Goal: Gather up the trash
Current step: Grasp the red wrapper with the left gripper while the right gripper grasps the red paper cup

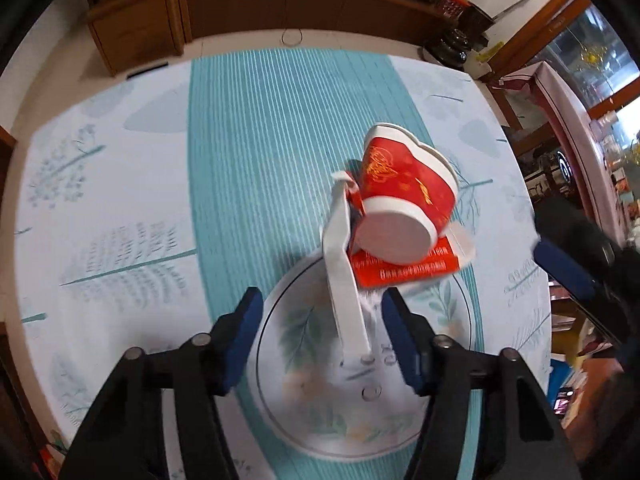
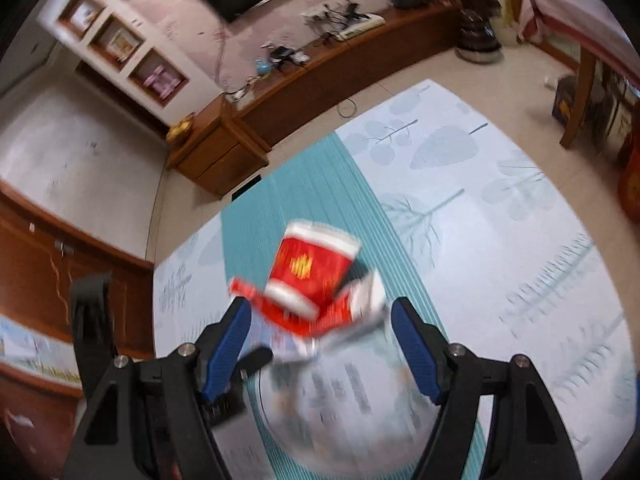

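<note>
A red paper cup (image 1: 404, 196) with white rims lies tipped on a flattened red carton (image 1: 404, 270) at the far edge of a leaf-patterned plate (image 1: 304, 360). A white paper strip (image 1: 346, 292) runs from the cup toward the camera. My left gripper (image 1: 320, 322) hangs over the plate with its jaws apart. The strip lies between the blue pads (image 1: 244, 332), nearer the right one, and is not pinched. My right gripper (image 2: 320, 320) is open just short of the cup (image 2: 312, 268) and the carton (image 2: 280, 312). The right wrist view is blurred.
The table wears a pale cloth with a teal striped band (image 1: 256, 160). The right gripper's blue pad (image 1: 560, 264) shows at the right edge of the left wrist view. A long wooden cabinet (image 1: 280, 8) stands beyond the table. A wooden table leg (image 2: 580, 92) is at the far right.
</note>
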Motion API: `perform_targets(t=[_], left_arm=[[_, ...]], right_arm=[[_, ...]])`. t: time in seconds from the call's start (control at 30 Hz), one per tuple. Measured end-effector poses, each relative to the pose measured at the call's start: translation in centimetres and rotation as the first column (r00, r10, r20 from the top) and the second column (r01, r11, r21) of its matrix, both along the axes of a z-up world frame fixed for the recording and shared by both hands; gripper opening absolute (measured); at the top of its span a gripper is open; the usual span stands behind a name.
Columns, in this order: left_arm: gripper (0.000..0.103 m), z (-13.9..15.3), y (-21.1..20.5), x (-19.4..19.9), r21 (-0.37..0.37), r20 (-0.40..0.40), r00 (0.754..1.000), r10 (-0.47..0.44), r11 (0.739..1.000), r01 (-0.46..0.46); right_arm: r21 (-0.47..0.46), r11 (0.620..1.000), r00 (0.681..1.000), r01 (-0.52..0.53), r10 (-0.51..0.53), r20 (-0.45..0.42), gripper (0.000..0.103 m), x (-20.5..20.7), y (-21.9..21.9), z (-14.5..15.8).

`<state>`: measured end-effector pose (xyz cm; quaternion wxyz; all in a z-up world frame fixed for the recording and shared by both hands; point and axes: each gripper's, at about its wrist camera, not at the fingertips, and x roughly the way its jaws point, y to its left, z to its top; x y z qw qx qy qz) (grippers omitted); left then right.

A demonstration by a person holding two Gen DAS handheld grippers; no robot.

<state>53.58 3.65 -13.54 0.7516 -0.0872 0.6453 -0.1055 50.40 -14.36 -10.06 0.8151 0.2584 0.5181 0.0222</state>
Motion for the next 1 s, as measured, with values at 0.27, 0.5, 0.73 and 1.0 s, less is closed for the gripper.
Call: perform_targets(t=[0.27,0.5,0.73,1.0], left_arm=[[0.028,-2.4,0.1,2.0,-0.041,-0.044,0.999,0.004,0.999,-0.005],[0.01,-1.4,1.1,1.2,-0.06,-0.005,1.0,0.005,0.998,-0.005],[0.008,1.5,2.8,-3.0,-0.053,0.032,0.999,-0.001,0.999,0.002],[0.008,5.7,3.9,-11.7,-0.013,0.074,0.997,-0.03,0.999,0.031]], right_arm=[[0.107,0.993,0.992,0.05,-0.037,-0.125,0.072,5.0,0.0,-5.7],[0.205,0.979,0.997,0.001,0.014,-0.072,0.023,4.6,1.3,-7.0],[0.18,0.983,0.999,-0.032,0.033,0.001,0.019,-0.2,0.7,-3.8],[0.155,0.985,0.995,-0.078,0.068,0.07,0.018,-8.8,-1.6,1.1]])
